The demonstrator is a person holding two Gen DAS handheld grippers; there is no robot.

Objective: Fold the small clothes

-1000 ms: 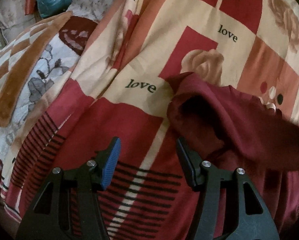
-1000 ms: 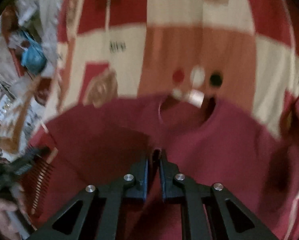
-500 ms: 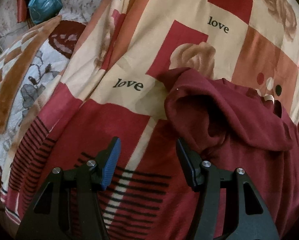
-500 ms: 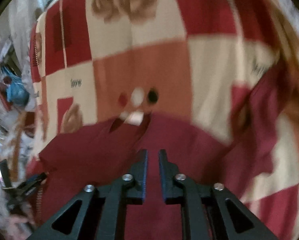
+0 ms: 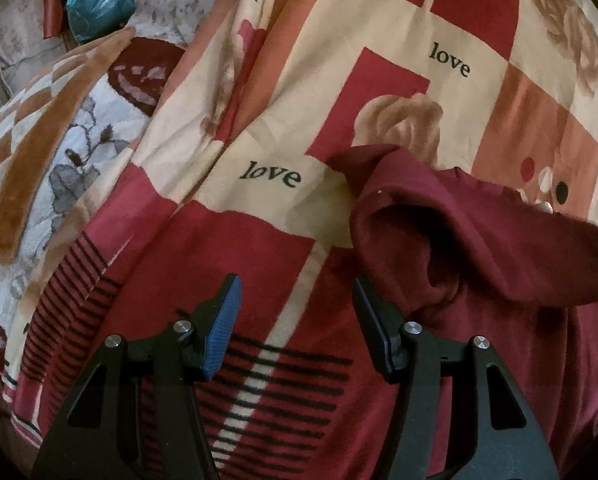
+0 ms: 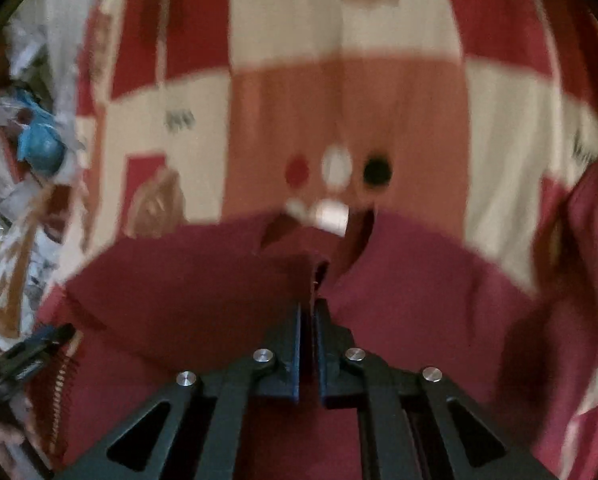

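Observation:
A small maroon shirt (image 5: 499, 240) lies on the patterned bedsheet (image 5: 259, 216), neck opening at the far side. Its left sleeve is folded over the body toward the right. My left gripper (image 5: 297, 284) hangs open just above the sheet, beside the shirt's left edge, with nothing between its fingers. In the right wrist view the shirt (image 6: 419, 300) fills the near half. My right gripper (image 6: 309, 306) has its jaws closing tight, the pads pinching a fold of the maroon cloth near the neckline. The left gripper (image 6: 39, 344) shows at the lower left there.
A brown and white fleece blanket (image 5: 39, 140) is heaped at the left of the bed, with a blue bag (image 5: 99, 0) behind it. A hand (image 6: 3, 436) holds the left gripper. The sheet stretches bare beyond the collar.
The folded sleeve has been drawn further right across the shirt's body. My right gripper swung aside with its jaws apart, came back and shut on the cloth. The left gripper stayed put.

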